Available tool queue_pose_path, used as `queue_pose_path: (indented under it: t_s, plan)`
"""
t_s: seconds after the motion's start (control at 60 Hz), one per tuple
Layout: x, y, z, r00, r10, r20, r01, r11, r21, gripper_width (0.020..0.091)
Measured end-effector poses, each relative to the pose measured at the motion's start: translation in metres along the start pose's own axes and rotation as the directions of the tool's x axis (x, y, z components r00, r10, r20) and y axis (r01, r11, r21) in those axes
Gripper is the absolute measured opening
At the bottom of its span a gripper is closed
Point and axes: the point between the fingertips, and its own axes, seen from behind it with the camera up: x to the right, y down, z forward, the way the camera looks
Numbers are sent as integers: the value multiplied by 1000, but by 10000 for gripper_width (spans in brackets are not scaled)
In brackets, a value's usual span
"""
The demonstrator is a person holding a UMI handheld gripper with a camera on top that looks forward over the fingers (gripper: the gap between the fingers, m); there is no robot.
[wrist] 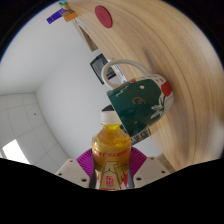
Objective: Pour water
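Observation:
My gripper [112,170] is shut on a clear bottle of yellow drink [111,148] with a yellow cap and a red and white label. Both magenta pads [82,160] press on the bottle's sides. The view is rolled over, so the bottle is tilted with its cap toward a dark green mug [135,100]. The mug has white flower prints, a white inside and a pale handle. It stands on the round wooden table [175,60], just beyond the bottle's cap. The bottle's lower part is hidden below the fingers.
A pink round thing [103,14] and a small purple and orange item [66,13] lie far off on the table. A small red bit [166,89] shows beside the mug. Grey floor tiles [25,125] lie past the table's edge.

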Motion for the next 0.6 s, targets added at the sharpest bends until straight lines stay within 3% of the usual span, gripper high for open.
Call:
queue_pose_path:
  t_s: [0.117,0.2,0.317,0.417,0.483,0.533,0.6]
  plan:
    - [-5,14,1,1000,-21,-2,21,999,-42,436]
    - [-23,31,-3,984,-177,27,179,979,-98,436]
    - [-98,33,-22,816,-559,150,569,822,-34,439]
    - [-182,5,-51,417,-895,160,883,441,164,442]
    - [-224,-29,-59,113,-992,62,951,126,284,440]
    - [-247,-60,-75,-92,-995,-33,938,-98,333,439]
    - [-264,-107,-71,-309,-934,-179,885,-351,304,439]
